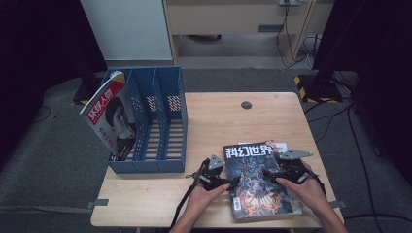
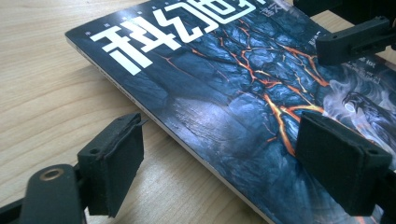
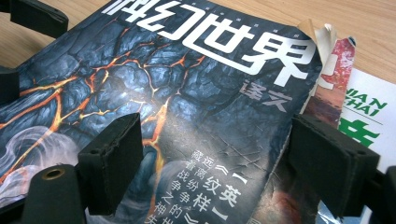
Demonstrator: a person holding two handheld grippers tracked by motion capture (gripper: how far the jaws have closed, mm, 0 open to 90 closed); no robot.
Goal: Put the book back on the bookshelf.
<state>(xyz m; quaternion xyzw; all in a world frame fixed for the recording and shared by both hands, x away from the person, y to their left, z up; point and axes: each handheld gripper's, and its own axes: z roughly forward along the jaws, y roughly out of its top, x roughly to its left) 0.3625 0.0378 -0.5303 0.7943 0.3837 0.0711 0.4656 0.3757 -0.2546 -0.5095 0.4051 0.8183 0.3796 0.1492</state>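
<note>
A: Table notes. Dark lava-pattern magazine (image 1: pixel 260 182) lies flat on the wooden table (image 1: pixel 214 126), near the front edge, right of centre. White Chinese title across its top.

B: Anything under it?

A: Yes. From the right gripper view, a red-covered magazine (image 3: pixel 334 79) pokes out at the top right corner, and below that a white one with green lettering (image 3: pixel 369 112). The dark cover's top right corner is curled and worn.

B: Left gripper?

A: Left gripper (image 1: pixel 224 183) sits at the magazine's left edge. In its own view the jaws stand wide apart, released: one pad (image 2: pixel 116 163) over bare wood just beside the spine edge, the other over the cover. Nothing pinched between them.

B: Right gripper?

A: Right gripper (image 1: pixel 272 175) is over the magazine's right half. Jaws also spread; left pad (image 3: pixel 114 158) above the cover, right pad (image 3: pixel 327 161) near the right edge by the red magazine. Whether the pads touch paper, I cannot tell.

B: Rest of the table?

A: Blue file rack (image 1: pixel 160 121) at the left side, three compartments. One portrait-cover magazine (image 1: pixel 111 116) leans tilted in the leftmost compartment, well apart from the grippers.
</note>
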